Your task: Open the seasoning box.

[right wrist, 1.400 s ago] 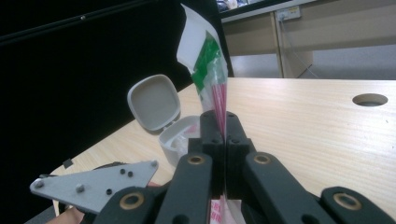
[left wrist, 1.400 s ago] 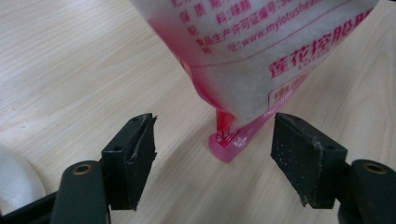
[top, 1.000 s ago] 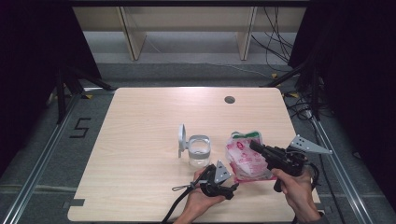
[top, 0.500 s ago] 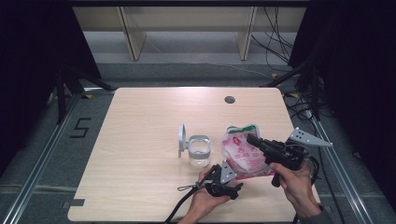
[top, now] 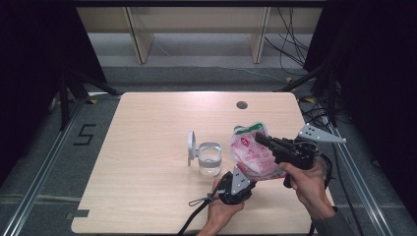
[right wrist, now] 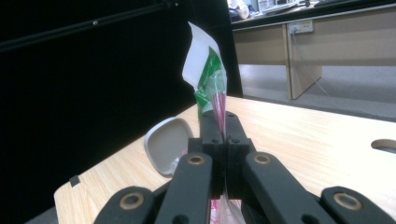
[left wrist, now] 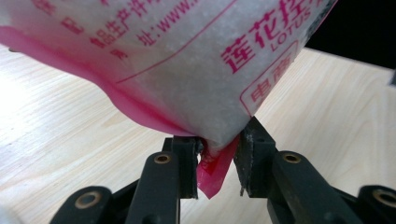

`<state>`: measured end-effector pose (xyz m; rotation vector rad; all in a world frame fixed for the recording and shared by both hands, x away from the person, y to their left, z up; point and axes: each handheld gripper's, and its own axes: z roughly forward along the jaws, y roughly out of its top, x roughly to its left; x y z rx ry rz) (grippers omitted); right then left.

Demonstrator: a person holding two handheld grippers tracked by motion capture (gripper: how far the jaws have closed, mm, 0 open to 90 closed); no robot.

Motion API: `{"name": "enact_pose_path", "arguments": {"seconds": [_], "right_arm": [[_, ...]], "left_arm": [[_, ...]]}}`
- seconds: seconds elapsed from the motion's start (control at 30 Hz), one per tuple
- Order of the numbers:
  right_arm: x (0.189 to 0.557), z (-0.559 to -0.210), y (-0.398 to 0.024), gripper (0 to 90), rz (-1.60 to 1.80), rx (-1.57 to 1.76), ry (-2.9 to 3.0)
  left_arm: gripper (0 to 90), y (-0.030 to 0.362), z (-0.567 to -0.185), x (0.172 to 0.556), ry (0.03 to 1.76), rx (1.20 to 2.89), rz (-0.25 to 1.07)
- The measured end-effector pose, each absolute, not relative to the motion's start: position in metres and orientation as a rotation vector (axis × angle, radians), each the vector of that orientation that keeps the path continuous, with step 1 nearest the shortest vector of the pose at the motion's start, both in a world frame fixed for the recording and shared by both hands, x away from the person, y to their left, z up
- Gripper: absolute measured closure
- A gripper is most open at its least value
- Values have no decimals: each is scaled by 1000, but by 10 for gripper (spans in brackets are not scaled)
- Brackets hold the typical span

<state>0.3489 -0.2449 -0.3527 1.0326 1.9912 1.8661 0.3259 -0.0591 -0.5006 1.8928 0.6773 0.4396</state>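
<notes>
At the lower right of the high view, the right hand-held gripper has its jaws pressed together on the upper edge of a pink-and-white bag of white granules, holding it lifted above the table. The left hand-held gripper, lower centre, has just been closing its jaws and now pinches the bag's bottom corner between its pads. Just left of the bag stands a small clear jar with its hinged lid open.

Glossy plastic bag, matt pale wood-grain table, clear glossy jar
</notes>
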Motion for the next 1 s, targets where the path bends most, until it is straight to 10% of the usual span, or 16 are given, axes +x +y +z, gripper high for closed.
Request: {"name": "enact_pose_path", "arguments": {"seconds": [1.0], "right_arm": [[394,-331,-176,900,1639,932,2145]], "left_arm": [[722,-66,-501,348,760,1638,387]]}}
